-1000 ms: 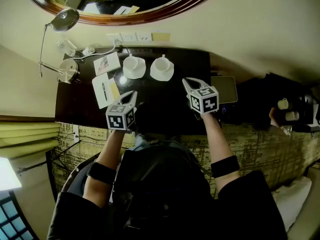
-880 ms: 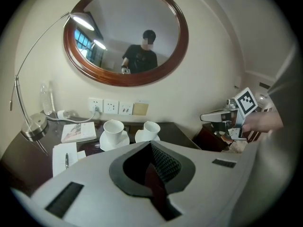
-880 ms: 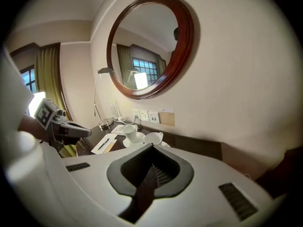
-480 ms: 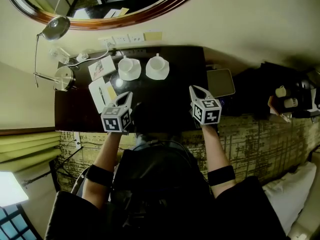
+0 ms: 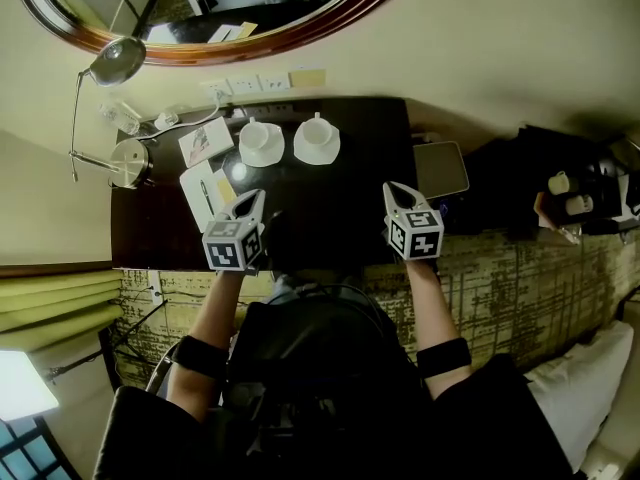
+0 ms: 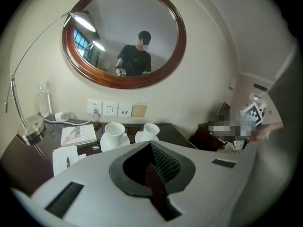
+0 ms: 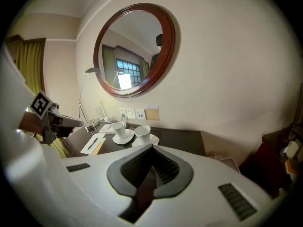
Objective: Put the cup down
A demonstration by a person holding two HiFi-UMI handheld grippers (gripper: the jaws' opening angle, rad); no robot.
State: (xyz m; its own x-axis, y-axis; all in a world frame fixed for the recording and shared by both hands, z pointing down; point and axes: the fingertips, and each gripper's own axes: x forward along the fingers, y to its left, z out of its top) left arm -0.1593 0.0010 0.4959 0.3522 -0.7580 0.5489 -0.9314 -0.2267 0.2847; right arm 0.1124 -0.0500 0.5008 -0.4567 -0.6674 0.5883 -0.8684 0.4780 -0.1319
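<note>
**Moved:** the right gripper (image 5: 393,189) has drawn back from over the desk toward its near edge. The left gripper (image 5: 254,197) has hardly shifted.

**Item:** two white ceramic cups, the left one (image 5: 262,136) and the right one (image 5: 317,133). Each stands upright on a white saucer, side by side at the back of the dark wooden desk (image 5: 350,173), below the wall sockets. Which one the task means cannot be told. Neither is held, so the put-down looks done.

**Tongs:** both pairs are pressed together with nothing between them, well apart from the cups.

**Nearby:** a white notepad with a pen (image 5: 203,190) and a chrome desk lamp (image 5: 128,158).

**Risk:** a careless forward swing of either gripper could clip a cup, tip it or slide it off its saucer.

**Unchanged:** cups, saucers and notepad lie as before.
</note>
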